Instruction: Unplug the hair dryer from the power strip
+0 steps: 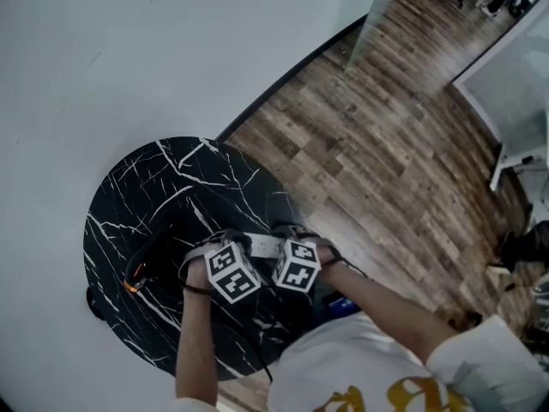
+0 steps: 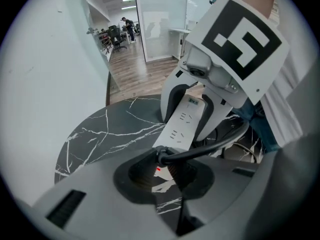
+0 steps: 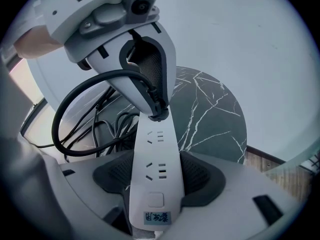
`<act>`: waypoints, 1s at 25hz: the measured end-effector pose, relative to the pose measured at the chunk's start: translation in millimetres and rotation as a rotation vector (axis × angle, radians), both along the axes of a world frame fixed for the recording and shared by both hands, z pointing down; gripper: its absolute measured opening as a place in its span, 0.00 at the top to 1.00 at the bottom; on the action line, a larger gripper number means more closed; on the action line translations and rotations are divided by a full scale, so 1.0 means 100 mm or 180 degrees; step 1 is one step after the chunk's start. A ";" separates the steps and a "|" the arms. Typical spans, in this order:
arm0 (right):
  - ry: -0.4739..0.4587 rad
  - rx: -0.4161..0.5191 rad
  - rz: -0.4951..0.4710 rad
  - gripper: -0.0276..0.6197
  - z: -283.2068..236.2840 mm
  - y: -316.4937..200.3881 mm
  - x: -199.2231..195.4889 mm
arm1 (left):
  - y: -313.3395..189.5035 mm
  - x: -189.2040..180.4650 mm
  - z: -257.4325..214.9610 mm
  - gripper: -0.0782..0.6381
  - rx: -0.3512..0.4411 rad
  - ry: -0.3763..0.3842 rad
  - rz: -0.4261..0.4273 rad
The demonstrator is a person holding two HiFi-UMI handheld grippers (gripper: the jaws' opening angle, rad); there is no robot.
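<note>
White plastic is showing between both grippers: the power strip is lying toward the right edge of the black marble desk, with its long axis running straight from one gripper to the other. The right gripper is clamping the strip's switch end, its dark pads pressing on the two long sides. At the opposite end, the hair dryer's black plug is sitting in the last socket, and the left gripper is pointing steeply down over it, its jaws pinching the plug body. The cord is leaving the plug sideways and looping off toward the person's side of the desk. So the left gripper is the one on the plug, and the right is serving as the anchor.

The coming move is probably turning on one line: the prongs are entering the strip's top face, so the pull should be going straight off that face, across the strip's length and not along it, while the right gripper is holding the strip still. A dark object with an orange spot near the desk's left edge may be the hair dryer itself; it is too dim to say for sure.
</note>
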State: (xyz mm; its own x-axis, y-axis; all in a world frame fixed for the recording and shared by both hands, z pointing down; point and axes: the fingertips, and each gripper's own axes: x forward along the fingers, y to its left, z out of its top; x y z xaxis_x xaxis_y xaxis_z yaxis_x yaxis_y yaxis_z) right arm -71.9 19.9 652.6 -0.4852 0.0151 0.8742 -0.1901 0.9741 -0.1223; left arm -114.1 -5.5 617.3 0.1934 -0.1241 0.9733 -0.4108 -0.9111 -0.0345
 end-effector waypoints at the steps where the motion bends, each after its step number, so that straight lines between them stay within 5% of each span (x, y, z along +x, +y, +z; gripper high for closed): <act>1: 0.0014 -0.0008 -0.0005 0.54 0.00 0.01 0.01 | 0.00 0.00 0.00 0.80 0.0069 -0.0005 -0.0018; 3: 0.0039 -0.0008 -0.0022 0.54 0.01 0.02 0.02 | 0.01 -0.01 0.00 0.80 0.0078 0.0036 -0.0079; 9: 0.0058 0.0007 -0.0021 0.54 0.02 0.01 0.05 | 0.02 0.01 0.02 0.80 -0.0439 0.0274 -0.0148; 16: 0.0077 -0.0003 -0.0093 0.54 0.02 0.01 0.03 | 0.05 0.00 0.01 0.81 -0.0005 0.0211 0.0163; 22: 0.0096 -0.0015 -0.0107 0.54 0.01 0.01 0.03 | 0.05 0.00 0.02 0.81 -0.0516 0.0250 0.0193; 25: 0.0091 -0.0028 -0.0100 0.54 0.01 0.02 0.01 | 0.05 0.00 0.00 0.81 -0.0447 0.0129 0.0369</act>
